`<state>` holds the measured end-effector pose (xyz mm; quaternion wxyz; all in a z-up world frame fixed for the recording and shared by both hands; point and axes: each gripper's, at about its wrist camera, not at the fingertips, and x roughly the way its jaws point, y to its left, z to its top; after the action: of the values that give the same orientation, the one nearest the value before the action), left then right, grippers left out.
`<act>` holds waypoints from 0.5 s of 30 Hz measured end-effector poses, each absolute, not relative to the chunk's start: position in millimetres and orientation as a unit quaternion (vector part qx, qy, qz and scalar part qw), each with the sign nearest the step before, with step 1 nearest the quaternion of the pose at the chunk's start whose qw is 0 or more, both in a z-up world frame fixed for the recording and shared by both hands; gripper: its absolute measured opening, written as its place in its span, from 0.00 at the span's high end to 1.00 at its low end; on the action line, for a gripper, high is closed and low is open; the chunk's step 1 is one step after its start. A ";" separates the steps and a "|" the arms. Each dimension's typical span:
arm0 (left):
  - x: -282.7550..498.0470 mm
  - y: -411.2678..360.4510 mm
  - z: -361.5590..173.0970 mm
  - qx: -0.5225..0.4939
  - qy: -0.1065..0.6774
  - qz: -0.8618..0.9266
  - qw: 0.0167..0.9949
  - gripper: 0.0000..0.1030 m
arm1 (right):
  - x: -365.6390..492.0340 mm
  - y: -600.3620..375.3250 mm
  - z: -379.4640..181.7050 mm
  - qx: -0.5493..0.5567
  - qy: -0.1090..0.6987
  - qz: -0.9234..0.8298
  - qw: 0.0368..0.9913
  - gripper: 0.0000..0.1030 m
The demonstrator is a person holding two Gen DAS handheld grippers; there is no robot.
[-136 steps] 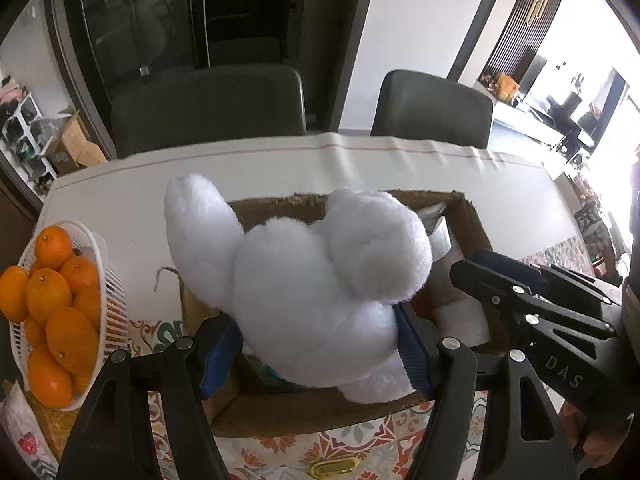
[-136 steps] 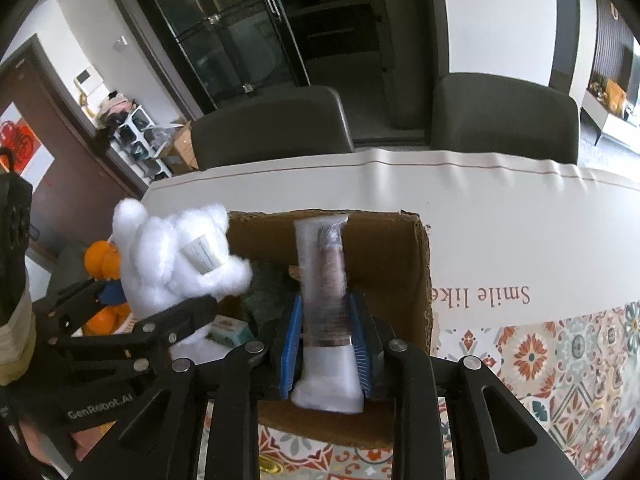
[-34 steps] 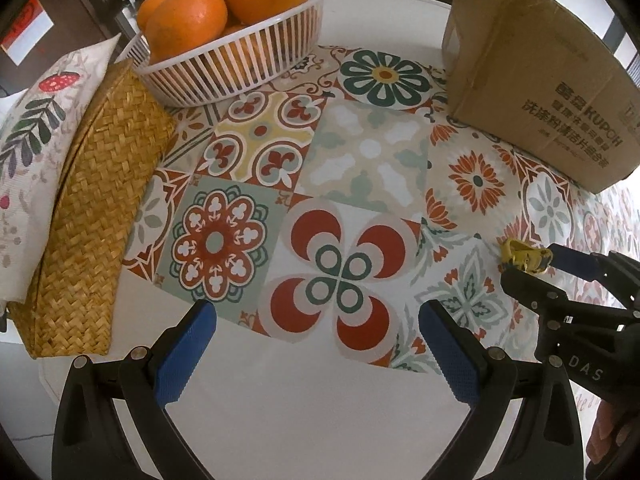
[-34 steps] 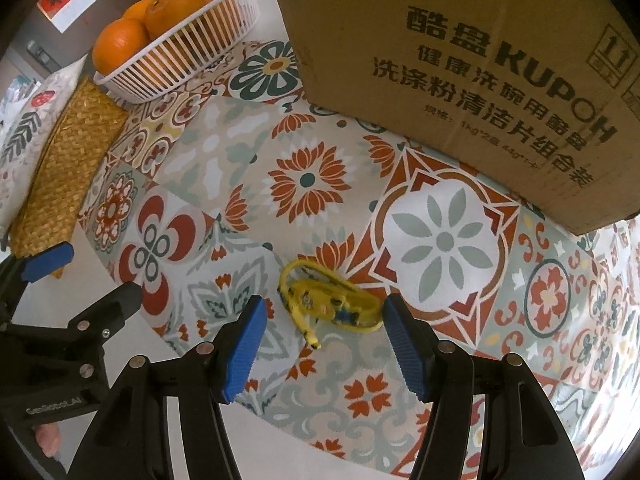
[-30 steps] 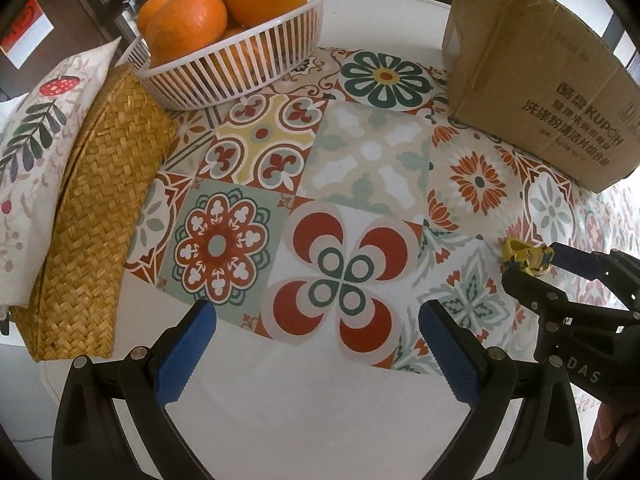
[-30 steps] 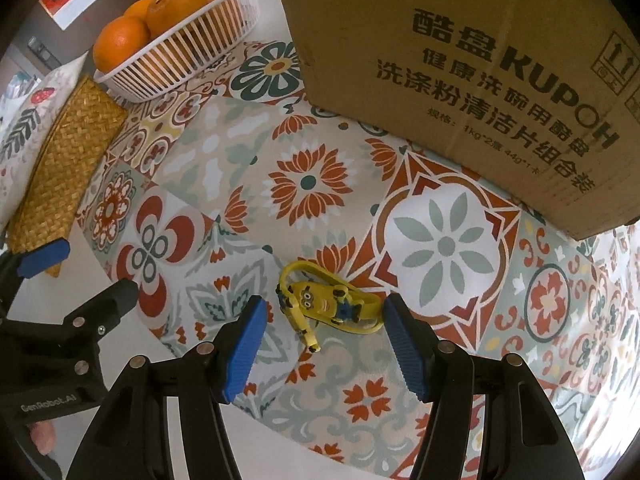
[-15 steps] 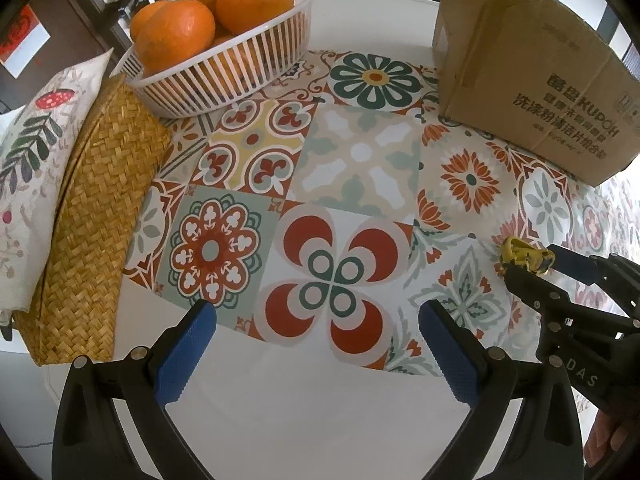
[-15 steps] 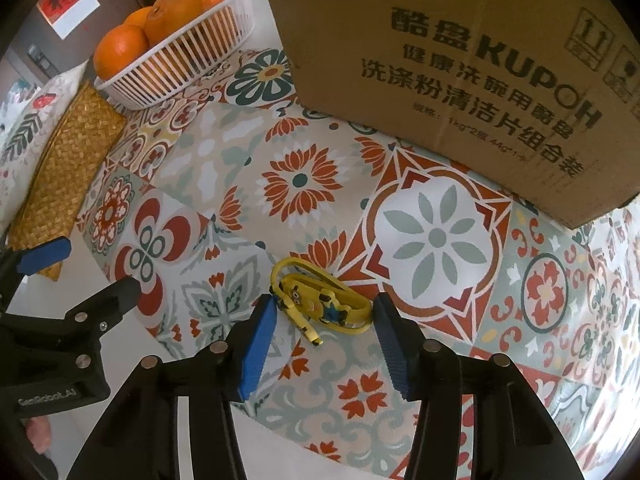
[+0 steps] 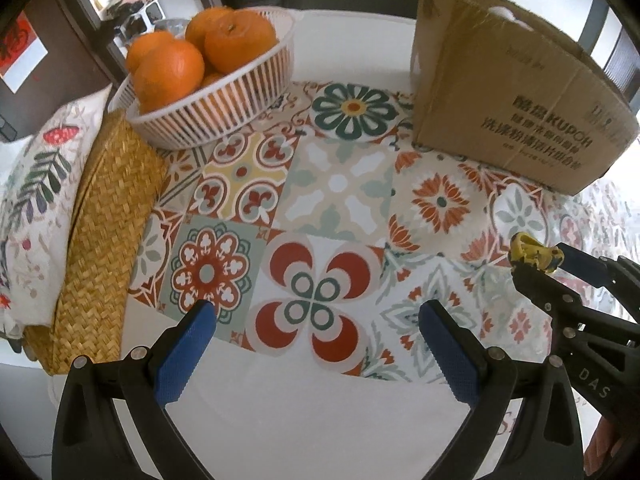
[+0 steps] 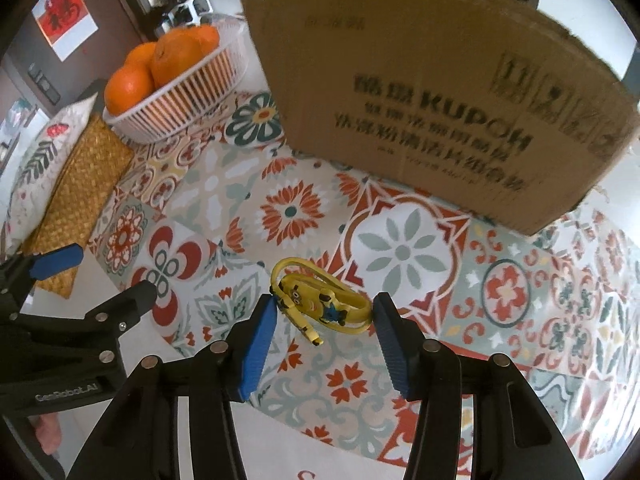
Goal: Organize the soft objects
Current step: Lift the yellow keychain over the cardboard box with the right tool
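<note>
A small yellow cartoon-figure wristband lies on the patterned tablecloth, right between the blue pads of my right gripper. The jaws stand close on both sides of it; the left pad touches it, the right pad is nearly on it. It also shows in the left wrist view at the tip of the right gripper. My left gripper is wide open and empty, low over the cloth. The brown cardboard box stands behind; a bit of white shows over its rim.
A white basket of oranges stands at the back left. A woven straw mat and a printed cushion lie along the table's left edge. The box stands at the back right.
Earlier the grippers held a white plush toy and a wrapped roll over the box; both are released. In the last second the right jaws have narrowed around the wristband and both views have tilted up.
</note>
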<state>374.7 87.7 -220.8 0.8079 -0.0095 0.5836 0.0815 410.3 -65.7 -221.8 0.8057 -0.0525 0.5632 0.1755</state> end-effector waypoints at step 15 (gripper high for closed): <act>386.0 60.4 -164.1 0.023 0.516 0.053 0.855 0.00 | 406.8 -95.3 -165.0 -0.022 0.505 0.131 0.853 0.50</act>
<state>386.0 60.4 -164.1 0.8548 0.0231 0.5157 0.0531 406.8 -95.3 -165.0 0.8530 -0.0219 0.5046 0.1313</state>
